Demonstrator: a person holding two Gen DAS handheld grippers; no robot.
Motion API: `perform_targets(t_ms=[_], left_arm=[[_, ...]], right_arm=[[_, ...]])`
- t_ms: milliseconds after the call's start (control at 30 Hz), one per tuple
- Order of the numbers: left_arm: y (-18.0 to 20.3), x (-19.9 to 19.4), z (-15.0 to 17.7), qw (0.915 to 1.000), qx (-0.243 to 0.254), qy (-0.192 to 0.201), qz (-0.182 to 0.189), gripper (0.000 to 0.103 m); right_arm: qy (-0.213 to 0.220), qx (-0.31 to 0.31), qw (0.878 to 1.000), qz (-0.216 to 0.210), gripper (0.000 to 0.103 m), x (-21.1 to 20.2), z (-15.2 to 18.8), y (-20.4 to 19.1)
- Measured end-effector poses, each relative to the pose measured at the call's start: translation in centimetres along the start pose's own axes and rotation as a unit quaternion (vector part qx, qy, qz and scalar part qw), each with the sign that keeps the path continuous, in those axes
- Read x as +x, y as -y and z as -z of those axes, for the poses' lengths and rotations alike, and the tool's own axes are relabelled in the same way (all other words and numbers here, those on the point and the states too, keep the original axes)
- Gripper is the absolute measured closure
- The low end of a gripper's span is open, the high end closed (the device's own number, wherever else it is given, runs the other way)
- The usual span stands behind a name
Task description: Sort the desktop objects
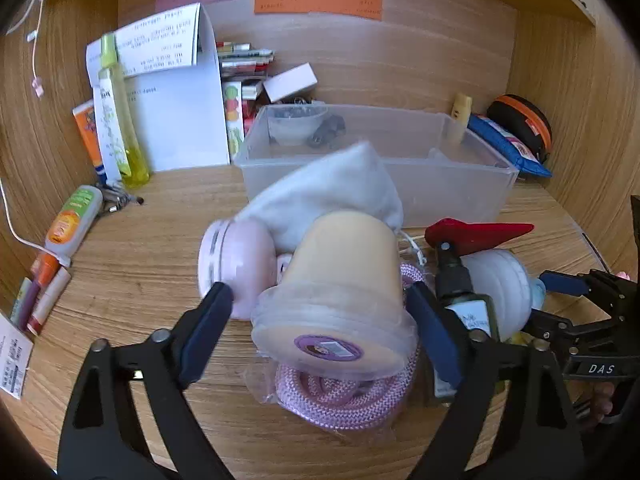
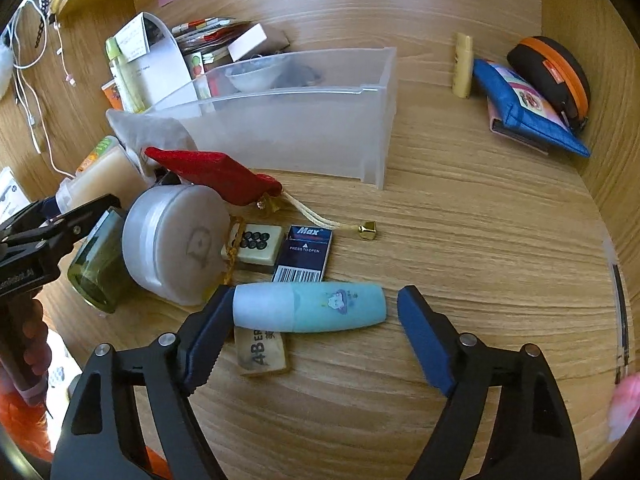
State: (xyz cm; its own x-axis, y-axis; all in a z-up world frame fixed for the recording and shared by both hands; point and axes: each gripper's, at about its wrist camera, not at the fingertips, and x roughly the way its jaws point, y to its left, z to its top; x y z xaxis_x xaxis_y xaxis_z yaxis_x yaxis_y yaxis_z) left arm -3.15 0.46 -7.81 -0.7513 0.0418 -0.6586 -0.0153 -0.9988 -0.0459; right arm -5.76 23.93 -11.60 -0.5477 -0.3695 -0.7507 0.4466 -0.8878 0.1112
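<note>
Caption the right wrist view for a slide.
Open right gripper straddles a teal tube lying on the desk, clear bin behind.

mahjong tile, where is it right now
In the right wrist view the mahjong tile lies left of centre on the desk, between the round white case and the Max staple box.

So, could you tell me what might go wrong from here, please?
1. The left claw straddles a tipped jar resting on a bagged rope; closing might drag both.
2. The teal tube lies between the open right claw over an eraser; it could roll.
</note>
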Motion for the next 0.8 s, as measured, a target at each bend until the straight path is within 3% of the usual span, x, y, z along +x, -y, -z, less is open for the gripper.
perform_targets(t_ms=[67,167,233,800], left_arm=[[-0.1,0.5,0.1,1.0,-0.003,-0.006,0.001,0.02],[-0.2,1.1,0.3,0.9999,-0.01,-0.012,0.008,0.026],[-0.1,1.2,0.4,0.9997,-0.013,-0.014,0.017,0.034],[-1.2,-0.5,0.0,0.9988,-0.045,0.006,0.018,0.034]], right_arm=[[0.002,-0.001,1.0,-0.004,0.032,0.0,0.0,0.0],[0.006,-0.003,1.0,-0.006,0.032,0.0,0.1,-0.1],[0.008,-0.002,1.0,-0.008,0.032,-0.1,0.1,0.0],[0.044,0.016,0.998,-0.031,0.032,-2.2,-1.1,0.8]])
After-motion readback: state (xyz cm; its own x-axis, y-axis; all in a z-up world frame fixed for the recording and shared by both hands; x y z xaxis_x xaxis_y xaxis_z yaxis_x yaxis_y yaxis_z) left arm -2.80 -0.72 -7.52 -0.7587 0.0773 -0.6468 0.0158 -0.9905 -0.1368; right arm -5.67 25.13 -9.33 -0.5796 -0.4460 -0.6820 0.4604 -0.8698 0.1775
